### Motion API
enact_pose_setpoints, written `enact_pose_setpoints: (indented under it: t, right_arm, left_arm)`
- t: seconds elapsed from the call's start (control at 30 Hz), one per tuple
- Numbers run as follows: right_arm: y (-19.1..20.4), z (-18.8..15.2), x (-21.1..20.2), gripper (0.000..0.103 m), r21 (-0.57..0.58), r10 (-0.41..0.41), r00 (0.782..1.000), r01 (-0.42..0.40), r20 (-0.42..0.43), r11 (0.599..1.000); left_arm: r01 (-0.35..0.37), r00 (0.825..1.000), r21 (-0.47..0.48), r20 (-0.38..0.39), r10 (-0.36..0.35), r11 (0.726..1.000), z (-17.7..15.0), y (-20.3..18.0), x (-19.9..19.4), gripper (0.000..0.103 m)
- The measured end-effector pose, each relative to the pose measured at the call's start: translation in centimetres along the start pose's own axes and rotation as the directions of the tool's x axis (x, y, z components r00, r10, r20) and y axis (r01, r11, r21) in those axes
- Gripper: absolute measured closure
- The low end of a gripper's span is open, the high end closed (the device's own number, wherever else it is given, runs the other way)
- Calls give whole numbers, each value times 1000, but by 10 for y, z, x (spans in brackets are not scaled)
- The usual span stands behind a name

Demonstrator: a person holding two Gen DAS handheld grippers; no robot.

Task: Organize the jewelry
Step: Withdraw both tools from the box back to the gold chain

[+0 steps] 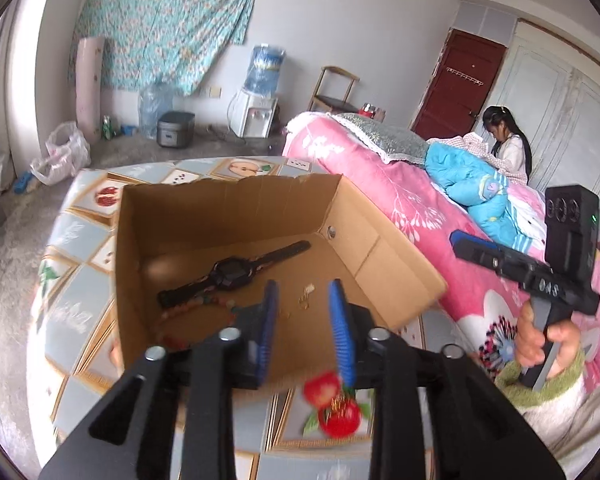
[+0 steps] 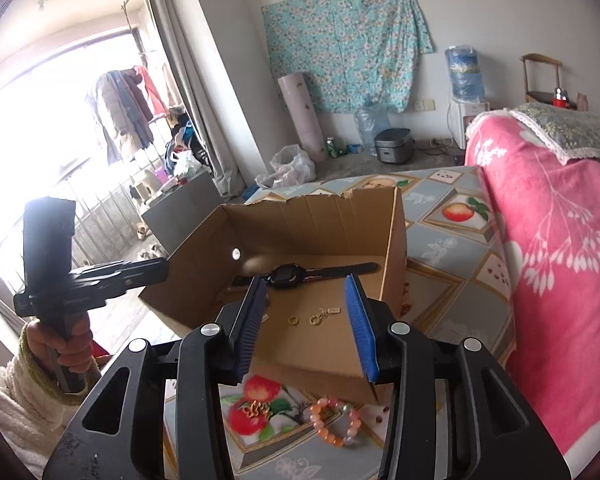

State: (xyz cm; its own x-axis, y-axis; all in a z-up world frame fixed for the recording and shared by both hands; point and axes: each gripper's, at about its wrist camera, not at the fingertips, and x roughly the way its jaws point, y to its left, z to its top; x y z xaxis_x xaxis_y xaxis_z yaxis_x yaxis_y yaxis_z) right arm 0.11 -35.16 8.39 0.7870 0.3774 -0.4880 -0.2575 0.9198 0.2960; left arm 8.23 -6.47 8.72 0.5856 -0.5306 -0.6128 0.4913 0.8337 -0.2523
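Both claws parted and empty: left gripper (image 1: pixel 303 296) and right gripper (image 2: pixel 306 294) above the cardboard box's (image 2: pixel 324 216) near edge. Inside the box: black watch (image 2: pixel 288 272), small gold earrings (image 2: pixel 314 318). Outside, just before it: bead bracelet (image 2: pixel 336 420), gold piece (image 2: pixel 256 410).

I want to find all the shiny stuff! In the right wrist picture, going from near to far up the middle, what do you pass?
Bead bracelet on the tablecloth → small gold rings in the cardboard box → black watch → the box's torn back wall.
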Motion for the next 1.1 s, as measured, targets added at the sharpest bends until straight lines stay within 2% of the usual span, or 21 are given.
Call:
enact_pose_setpoints:
  t: [0.1, 0.2, 0.27, 0.37, 0.47, 0.53, 0.6, 0.67, 0.7, 0.8, 0.93, 1.0, 1.1]
  right_arm:
    - [2, -18, -10, 61, -2, 17, 1000, -17, -3, 1000]
    - [8, -37, -15, 60, -13, 22, 999, -23, -35, 1000]
    - [14, -52, -13, 60, -11, 21, 997, -22, -73, 1000]
    - [20, -72, 0, 60, 35, 70, 987, -66, -142, 997]
    - [28, -93, 21, 60, 75, 99, 971, -85, -219, 994]
    - [33, -101, 36, 64, 88, 101, 959, -80, -264, 993]
    - [36, -106, 53, 73, 88, 90, 947, -66, -309, 994]
    - [39, -107, 64, 78, 82, 79, 940, -55, -333, 995]
    - [40, -107, 73, 81, 82, 80, 934, -54, -348, 995]
    - [43, -107, 90, 85, 65, 75, 922, -54, -380, 996]
    - [55, -103, 109, 86, -11, 36, 910, -45, -413, 999]
    - [62, -101, 115, 86, -50, 18, 906, -43, -424, 998]
    - [72, -100, 124, 87, -117, -25, 899, -30, -438, 993]
  left_arm:
    - [-14, 1000, 16, -4, 14, 1000, -26, -3, -21, 57]
    - [-19, 999, 20, -42, 20, 1000, -55, -5, -31, 46]
    - [-43, 996, 16, -75, 44, 999, -73, -6, -29, 41]
    - [-70, 988, 1, -136, 69, 998, -99, -7, -16, 36]
    - [-132, 972, 24, -195, 134, 991, -121, -10, 3, 34]
    - [-187, 955, 73, -219, 198, 980, -134, -13, 17, 33]
    - [-238, 934, 132, -241, 264, 962, -144, -17, 30, 33]
    - [-254, 927, 161, -242, 287, 954, -150, -20, 36, 33]
    - [-260, 925, 175, -237, 297, 950, -153, -21, 39, 32]
    - [-252, 935, 174, -210, 286, 952, -156, -20, 39, 28]
    - [-253, 941, 153, -191, 279, 955, -157, -16, 41, 21]
    - [-255, 942, 146, -186, 280, 956, -159, -13, 41, 11]
    - [-259, 942, 141, -182, 283, 955, -161, -12, 41, 6]
